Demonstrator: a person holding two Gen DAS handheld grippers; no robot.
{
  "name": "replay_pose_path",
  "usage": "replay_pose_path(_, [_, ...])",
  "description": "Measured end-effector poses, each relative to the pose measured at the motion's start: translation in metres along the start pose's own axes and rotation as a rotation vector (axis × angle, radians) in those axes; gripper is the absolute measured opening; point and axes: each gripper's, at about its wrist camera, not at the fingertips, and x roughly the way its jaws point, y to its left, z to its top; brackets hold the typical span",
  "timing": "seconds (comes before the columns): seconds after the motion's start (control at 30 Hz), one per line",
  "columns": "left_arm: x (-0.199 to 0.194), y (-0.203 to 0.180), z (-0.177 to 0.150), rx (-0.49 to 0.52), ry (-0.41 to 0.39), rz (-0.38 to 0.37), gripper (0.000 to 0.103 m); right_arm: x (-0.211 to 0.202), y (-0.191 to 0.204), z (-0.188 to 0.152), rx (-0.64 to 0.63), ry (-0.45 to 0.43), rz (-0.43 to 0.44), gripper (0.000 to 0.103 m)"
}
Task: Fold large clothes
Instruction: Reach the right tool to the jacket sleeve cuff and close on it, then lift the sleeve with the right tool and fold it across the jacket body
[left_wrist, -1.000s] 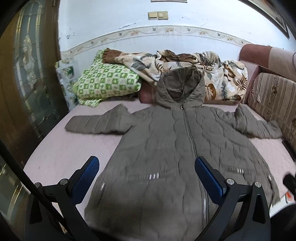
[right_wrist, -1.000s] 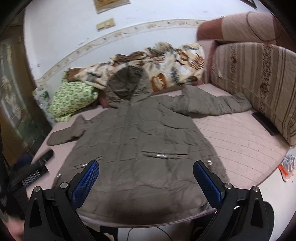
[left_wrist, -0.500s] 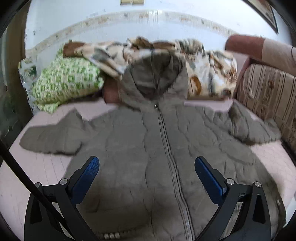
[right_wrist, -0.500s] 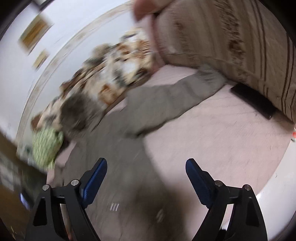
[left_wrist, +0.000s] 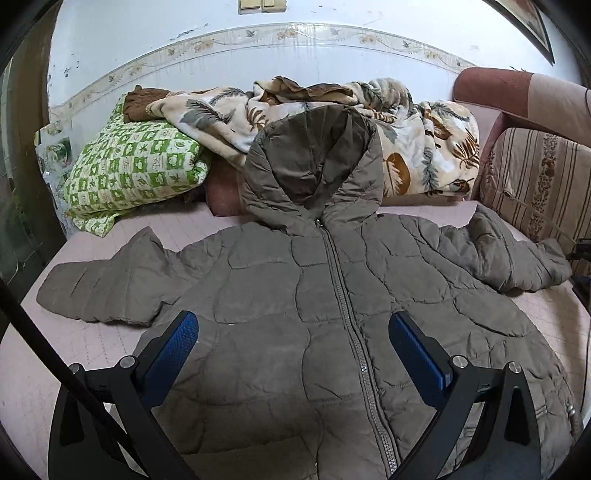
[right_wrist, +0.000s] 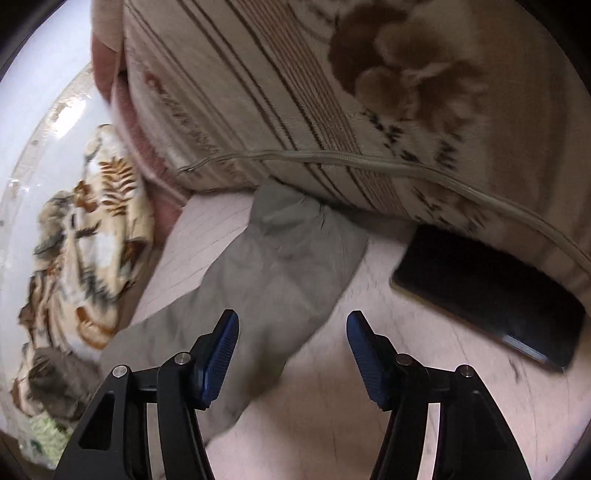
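A padded olive jacket (left_wrist: 295, 314) is spread front-up on the pink bed (left_wrist: 92, 339), zipped, with its hood (left_wrist: 314, 162) propped at the far end against a leaf-print blanket (left_wrist: 424, 147). A green checked pillow (left_wrist: 133, 170) is seen at the far left. The left claw (left_wrist: 291, 354) is held released above the jacket's front, nothing between its blue pads (left_wrist: 170, 354). The right claw (right_wrist: 291, 350) is poised over the jacket's right sleeve (right_wrist: 273, 273), whose cuff lies against a striped cushion (right_wrist: 332, 92); its jaws have just been closing, yet the sleeve is not pinched. A dark phone (right_wrist: 491, 291) lies just right of the cuff.
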Motion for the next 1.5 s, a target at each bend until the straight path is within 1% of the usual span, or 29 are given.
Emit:
replay_pose_path(0.2, [0.007, -0.008, -0.004, 0.031, 0.008, 0.006, 0.103, 0.033, -0.008, 0.017, 0.030, -0.019, -0.089, 0.063])
replay_pose_path(0.27, [0.009, -0.010, -0.005, 0.036, 0.010, 0.006, 0.103, 0.042, -0.009, 0.020, 0.026, -0.015, -0.097, 0.053])
replay_pose_path(0.3, [0.010, -0.011, -0.006, 0.040, 0.013, 0.009, 0.103, 0.045, -0.009, 0.021, 0.016, -0.026, -0.108, 0.052])
replay_pose_path(0.33, [0.011, -0.012, -0.006, 0.045, 0.016, 0.010, 0.103, 0.047, -0.007, 0.022, -0.001, -0.038, -0.121, 0.047])
replay_pose_path(0.37, [0.012, -0.012, -0.006, 0.047, 0.017, 0.010, 0.103, 0.048, -0.005, 0.022, -0.014, -0.046, -0.124, 0.036])
replay_pose_path(0.43, [0.013, -0.014, -0.007, 0.053, 0.019, 0.016, 0.103, 0.043, -0.003, 0.018, -0.026, -0.085, -0.114, 0.020])
replay_pose_path(0.47, [0.013, -0.013, -0.007, 0.053, 0.020, 0.017, 0.103, 0.039, 0.000, 0.016, -0.030, -0.106, -0.106, 0.017])
replay_pose_path(0.5, [0.013, -0.014, -0.006, 0.050, 0.019, 0.017, 0.103, 0.030, 0.004, 0.014, -0.046, -0.131, -0.091, 0.017])
replay_pose_path(0.63, [0.010, -0.009, -0.006, 0.033, 0.009, 0.025, 0.103, -0.001, 0.024, 0.010, -0.112, -0.194, -0.081, 0.015])
replay_pose_path(0.73, [0.006, -0.002, -0.005, 0.014, 0.000, 0.031, 0.103, -0.039, 0.041, 0.010, -0.159, -0.249, -0.075, 0.015])
replay_pose_path(0.83, [0.001, 0.006, -0.003, -0.004, -0.008, 0.038, 0.103, -0.079, 0.063, 0.016, -0.221, -0.314, -0.069, 0.015])
replay_pose_path(0.93, [-0.003, 0.014, -0.002, -0.023, -0.012, 0.048, 0.103, -0.120, 0.091, 0.021, -0.268, -0.372, -0.043, 0.015])
replay_pose_path(1.0, [-0.007, 0.020, -0.001, -0.038, -0.012, 0.053, 0.103, -0.152, 0.115, 0.022, -0.306, -0.404, -0.006, 0.015])
replay_pose_path(1.03, [-0.009, 0.024, -0.001, -0.046, -0.016, 0.057, 0.103, -0.158, 0.126, 0.022, -0.319, -0.408, 0.009, 0.015])
replay_pose_path(1.1, [-0.013, 0.032, -0.002, -0.055, -0.022, 0.067, 0.103, -0.186, 0.159, 0.014, -0.368, -0.424, 0.066, 0.015])
replay_pose_path(1.13, [-0.016, 0.038, -0.002, -0.063, -0.028, 0.080, 0.103, -0.192, 0.173, 0.007, -0.391, -0.428, 0.088, 0.015])
replay_pose_path(1.2, [-0.019, 0.047, -0.002, -0.079, -0.033, 0.090, 0.103, -0.213, 0.202, -0.011, -0.455, -0.433, 0.139, 0.015])
replay_pose_path(1.27, [-0.023, 0.062, -0.001, -0.111, -0.034, 0.102, 0.103, -0.229, 0.235, -0.037, -0.522, -0.418, 0.206, 0.014])
replay_pose_path(1.37, [-0.027, 0.081, -0.002, -0.159, -0.029, 0.110, 0.103, -0.243, 0.273, -0.077, -0.609, -0.386, 0.286, 0.014])
replay_pose_path(1.5, [-0.030, 0.106, -0.003, -0.204, -0.028, 0.132, 0.103, -0.249, 0.330, -0.143, -0.752, -0.321, 0.376, 0.014])
